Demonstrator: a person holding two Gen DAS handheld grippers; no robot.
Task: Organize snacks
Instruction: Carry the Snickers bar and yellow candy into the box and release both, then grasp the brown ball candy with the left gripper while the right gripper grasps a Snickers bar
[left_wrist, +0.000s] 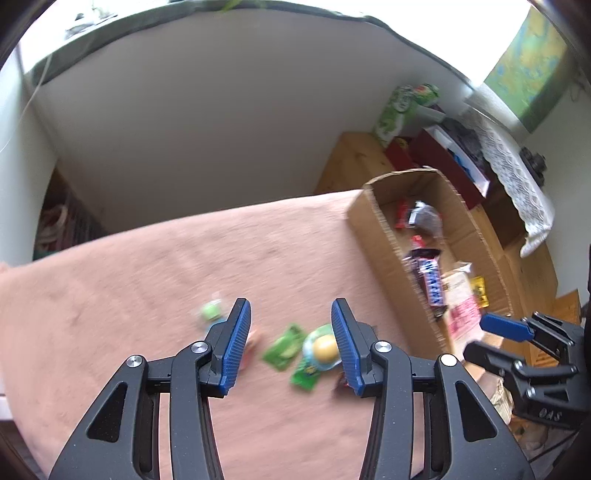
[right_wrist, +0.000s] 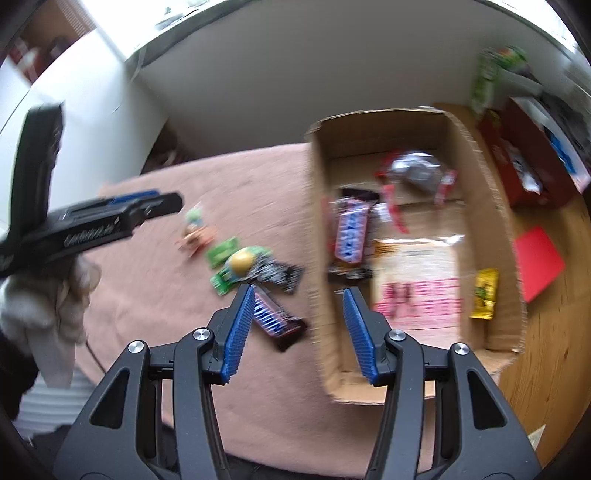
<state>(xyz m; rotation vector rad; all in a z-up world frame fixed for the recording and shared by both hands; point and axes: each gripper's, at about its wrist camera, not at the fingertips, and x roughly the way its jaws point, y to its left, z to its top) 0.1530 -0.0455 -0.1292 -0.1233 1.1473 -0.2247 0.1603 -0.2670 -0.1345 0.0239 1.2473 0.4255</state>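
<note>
The left gripper is hanging over a pink cloth with its 2 blue pads apart and nothing between them; it is holding nothing. Just beyond its pads, several loose snacks are lying on the cloth: a green sachet, a round pack with a yellow egg shape touching it, and a small green and orange sweet further to the left, all blurred.

The right gripper is also standing with its jaws apart and empty, and it is hovering above the near left wall of a cardboard box. Beside its left pad, a dark chocolate bar with blue lettering is lying on the cloth, and a black and white wrapper is lying just behind it.

Inside the box, a Snickers bar is lying near the left wall. A clear bag with pink print is resting beside it, a small yellow packet is sitting by the right wall, and a silver wrapper with red ends is lying at the far end.

The box is standing at the edge of the cloth, partly on a wooden surface. A red square is lying on that wood, to the right of the box.
</note>
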